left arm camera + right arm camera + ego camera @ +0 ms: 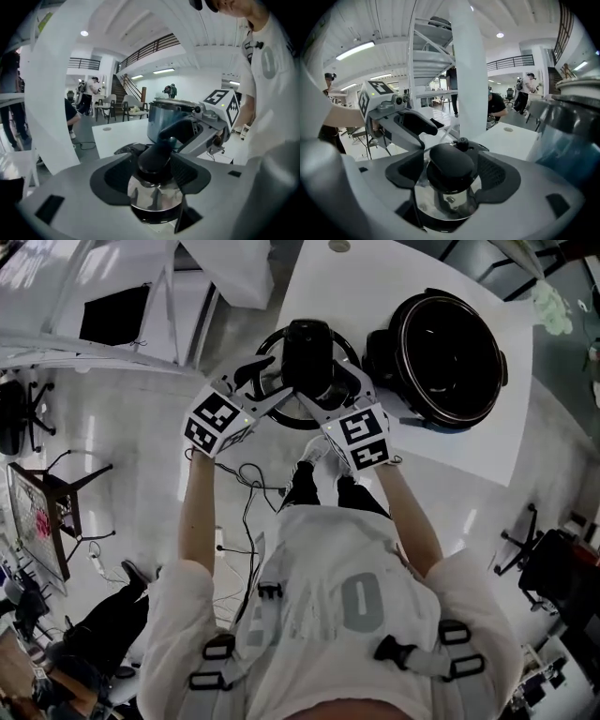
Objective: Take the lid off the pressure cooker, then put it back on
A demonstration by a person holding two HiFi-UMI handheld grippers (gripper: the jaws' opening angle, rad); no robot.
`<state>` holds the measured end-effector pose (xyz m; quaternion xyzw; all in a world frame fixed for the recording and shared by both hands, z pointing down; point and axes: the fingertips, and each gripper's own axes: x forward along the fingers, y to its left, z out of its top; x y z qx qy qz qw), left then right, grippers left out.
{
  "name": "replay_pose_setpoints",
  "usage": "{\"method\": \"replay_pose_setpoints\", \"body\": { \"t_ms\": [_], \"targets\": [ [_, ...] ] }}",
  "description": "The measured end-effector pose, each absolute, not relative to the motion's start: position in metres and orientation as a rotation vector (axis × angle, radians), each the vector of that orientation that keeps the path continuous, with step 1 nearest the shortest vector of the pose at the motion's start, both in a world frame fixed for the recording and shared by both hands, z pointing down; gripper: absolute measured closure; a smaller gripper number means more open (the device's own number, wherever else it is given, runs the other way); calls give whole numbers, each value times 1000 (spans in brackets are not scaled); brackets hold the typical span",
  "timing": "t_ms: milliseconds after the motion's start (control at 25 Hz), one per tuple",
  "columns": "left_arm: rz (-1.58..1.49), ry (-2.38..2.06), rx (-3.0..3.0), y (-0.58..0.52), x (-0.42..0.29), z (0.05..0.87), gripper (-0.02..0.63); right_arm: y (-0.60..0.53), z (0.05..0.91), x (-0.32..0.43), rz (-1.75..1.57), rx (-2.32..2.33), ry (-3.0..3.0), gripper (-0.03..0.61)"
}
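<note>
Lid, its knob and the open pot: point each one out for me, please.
lid [446, 203], right gripper view, on its shiny steel top just below the knob.
knob [307, 352], head view, on its black top.
pot [441, 357], head view, on its dark, bare inside.

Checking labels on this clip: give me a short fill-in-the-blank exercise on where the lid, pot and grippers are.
The uncovered cooker pot stands on the white ____.
In the head view the lid is to the pot's ____.
The left gripper and the right gripper each have the lid's black ____ between their jaws.
Missing words: table; left; knob.
</note>
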<state>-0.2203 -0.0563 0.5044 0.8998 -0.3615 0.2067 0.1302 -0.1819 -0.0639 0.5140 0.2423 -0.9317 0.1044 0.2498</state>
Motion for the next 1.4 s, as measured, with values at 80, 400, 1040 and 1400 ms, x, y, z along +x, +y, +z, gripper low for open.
{"method": "replay_pose_setpoints", "body": {
  "t_ms": [80, 400, 1040, 1400],
  "targets": [
    [652, -984, 2626, -58, -220, 518, 370, -71, 525, -176, 297, 676, -2515, 227],
    [682, -843, 2636, -65, -207, 538, 370, -73, 551, -174, 312, 631, -2491, 259],
    [644, -803, 2651, -68, -201, 550, 368, -74, 561, -175, 261, 574, -2500, 299],
    [642, -875, 2600, -48, -216, 527, 367, -55, 539, -190, 254, 494, -2579, 307]
  ]
}}
